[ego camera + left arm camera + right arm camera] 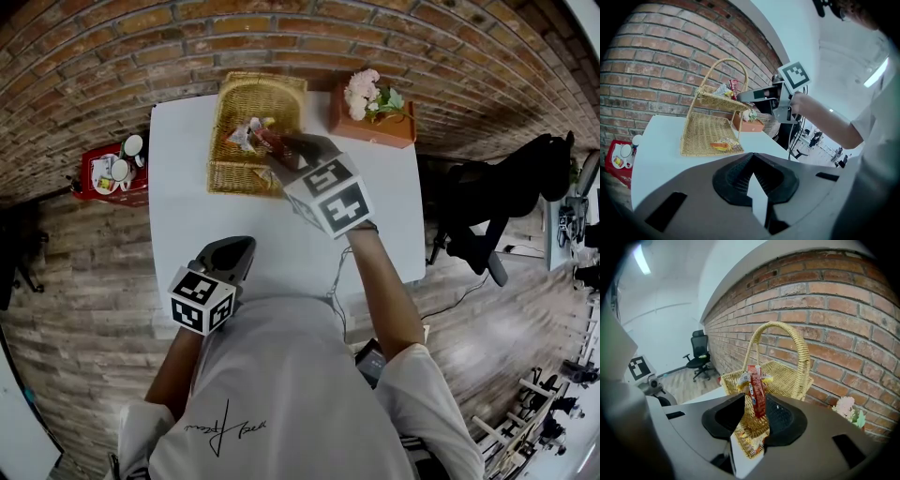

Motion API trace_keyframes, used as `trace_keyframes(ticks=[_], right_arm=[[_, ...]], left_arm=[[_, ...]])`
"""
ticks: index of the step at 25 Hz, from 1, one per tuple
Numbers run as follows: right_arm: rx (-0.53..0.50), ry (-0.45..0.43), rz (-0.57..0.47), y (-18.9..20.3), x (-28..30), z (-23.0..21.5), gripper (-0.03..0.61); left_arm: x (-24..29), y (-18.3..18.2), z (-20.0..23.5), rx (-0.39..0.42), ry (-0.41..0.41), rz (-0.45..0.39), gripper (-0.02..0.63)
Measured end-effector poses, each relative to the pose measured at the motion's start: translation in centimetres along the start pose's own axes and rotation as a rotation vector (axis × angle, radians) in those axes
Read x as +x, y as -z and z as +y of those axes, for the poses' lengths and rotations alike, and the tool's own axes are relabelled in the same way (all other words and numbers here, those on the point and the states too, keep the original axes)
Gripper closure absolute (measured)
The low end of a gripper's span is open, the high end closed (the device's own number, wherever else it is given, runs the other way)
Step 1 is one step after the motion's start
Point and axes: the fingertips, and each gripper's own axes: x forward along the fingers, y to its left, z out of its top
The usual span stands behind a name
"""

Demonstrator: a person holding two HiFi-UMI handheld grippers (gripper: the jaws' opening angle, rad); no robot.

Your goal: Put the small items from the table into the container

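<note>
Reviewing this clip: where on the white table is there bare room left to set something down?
Bare: the strip left of the wicker basket to the table edge, and the wide middle between basket, flower box and the left gripper. Crowded: the basket's upper tier, where the right gripper holds a red packet among other packets.

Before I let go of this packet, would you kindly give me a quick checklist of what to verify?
1. Grip: red packet clamped in right claw: ok.
2. Position: packet above the upper tier of the wicker basket: ok.
3. Free landing spot there: cannot tell; other packets already lie on it.
4. Basket upright on the table: ok.
5. Other hand: left claw shut, empty, away from the basket: ok.
6. Neighbour: flower box apart from the right claw: ok.
</note>
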Motion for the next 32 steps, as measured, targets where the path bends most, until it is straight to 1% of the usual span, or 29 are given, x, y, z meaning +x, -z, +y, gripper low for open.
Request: trace_keyframes(ticks=[8,19,25,28,32], right_arm=[[0.039,0.031,-0.056,-0.3,-1.1,-0.5,0.460],[0.058,0.026,-0.094,0.1,-3.1,0.6,0.463],[0.085,0.035,-0.104,1.1,-4.2,1.1,0.498],[0.085,0.029,-0.098,1.7,-4.7,1.6,0.500],[0.086,0.010,-0.089,2.6,-5.5,2.8,0.511]], left_arm=[[0.1,0.0,0.0,-0.006,0.007,0.000,0.604],[-0.3,-0.4,-0.4,0.003,0.011,-0.015,0.604],[-0.4,-0.8,-0.8,0.009,0.007,-0.026,0.604],[-0.5,-1.0,-1.1,0.017,0.006,-0.033,0.604],[-1.2,-1.9,-1.8,0.005,0.021,-0.060,0.604]])
